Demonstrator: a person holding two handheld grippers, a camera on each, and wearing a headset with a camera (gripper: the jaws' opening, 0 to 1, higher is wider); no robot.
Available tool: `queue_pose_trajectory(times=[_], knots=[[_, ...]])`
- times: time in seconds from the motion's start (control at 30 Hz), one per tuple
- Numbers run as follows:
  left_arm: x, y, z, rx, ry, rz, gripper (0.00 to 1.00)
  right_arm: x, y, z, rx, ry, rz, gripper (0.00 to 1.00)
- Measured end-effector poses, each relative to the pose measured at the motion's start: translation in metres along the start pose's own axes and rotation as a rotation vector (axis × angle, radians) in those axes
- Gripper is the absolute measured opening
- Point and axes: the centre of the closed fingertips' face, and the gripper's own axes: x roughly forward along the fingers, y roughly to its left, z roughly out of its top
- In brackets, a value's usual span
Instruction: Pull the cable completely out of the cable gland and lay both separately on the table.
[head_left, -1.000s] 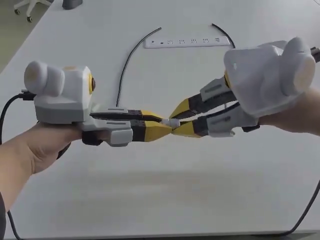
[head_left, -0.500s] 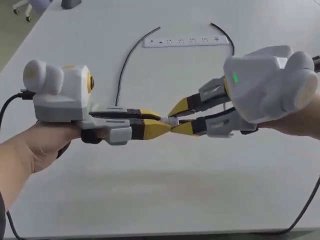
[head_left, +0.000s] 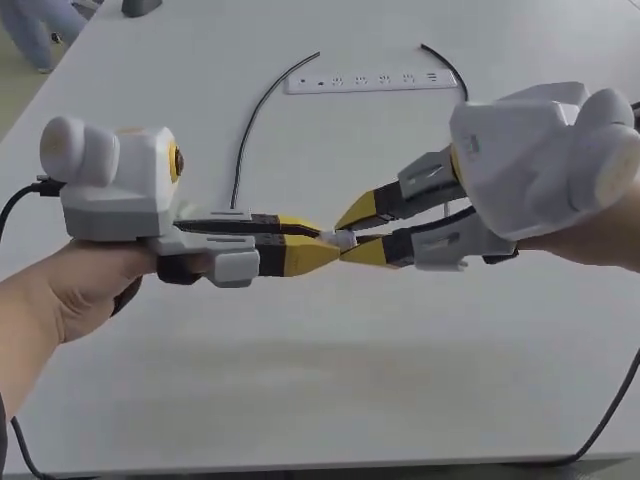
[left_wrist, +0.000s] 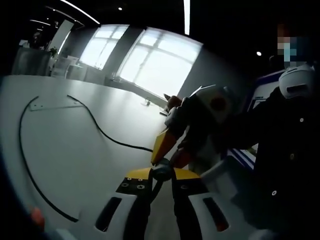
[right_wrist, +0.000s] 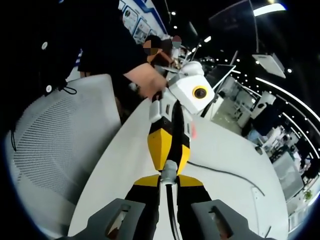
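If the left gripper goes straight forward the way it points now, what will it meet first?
Most likely the right gripper: its yellow jaws face the left gripper tip to tip, with just the small gland between them.

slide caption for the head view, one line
Left gripper and right gripper meet tip to tip above the table, pinching the cable gland; the black cable trails across it.

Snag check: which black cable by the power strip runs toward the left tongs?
The cable off the strip's left end, curving down the table; the other leaves its right end.
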Motion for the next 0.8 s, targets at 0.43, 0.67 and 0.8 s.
queue_pose_trajectory(times=[0.43, 0.67, 0.8], knots=[[-0.0004, -0.0009, 0.0031, -0.005, -0.015, -0.003, 0.16, -0.0040, -0.0016, -0.0018, 0.025, -0.011, -0.001, 0.06], [-0.0005, -0.0006, 0.0038, 0.006, -0.022, -0.006, 0.16, -0.0051, -0.0032, -0.0035, 0.029, -0.014, -0.003, 0.06], [-0.0004, -0.0007, 0.0046, 0.003, -0.028, -0.005, 0.16, -0.0053, -0.0037, -0.0029, 0.028, -0.015, -0.005, 0.06]])
